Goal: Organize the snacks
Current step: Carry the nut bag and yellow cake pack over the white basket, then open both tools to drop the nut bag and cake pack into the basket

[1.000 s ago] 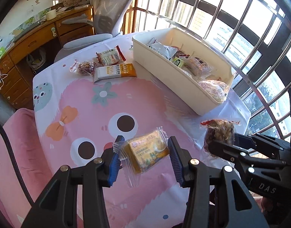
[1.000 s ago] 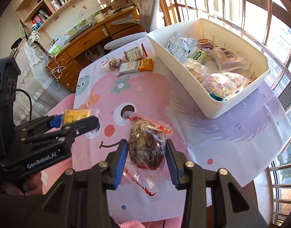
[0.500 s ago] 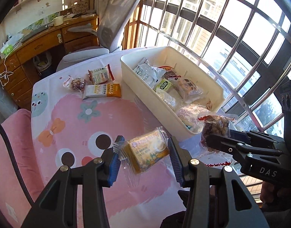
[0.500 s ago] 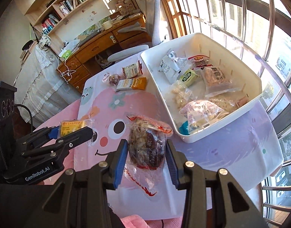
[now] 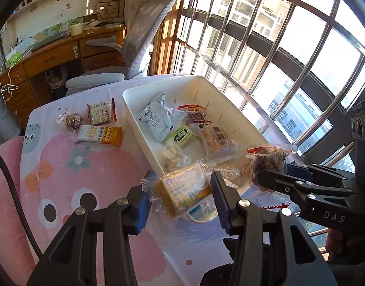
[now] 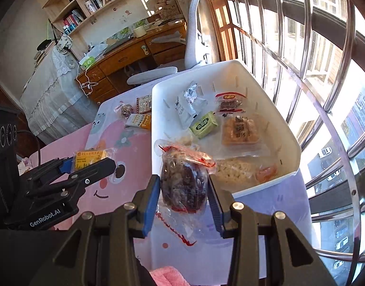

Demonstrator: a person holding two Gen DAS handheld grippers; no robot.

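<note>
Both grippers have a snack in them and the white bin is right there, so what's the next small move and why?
Probably carry both a bit farther over the white bin, then open. The left gripper grips a yellow cake packet near the bin's front rim; the right gripper grips a dark nut cluster, also at the front edge.
</note>
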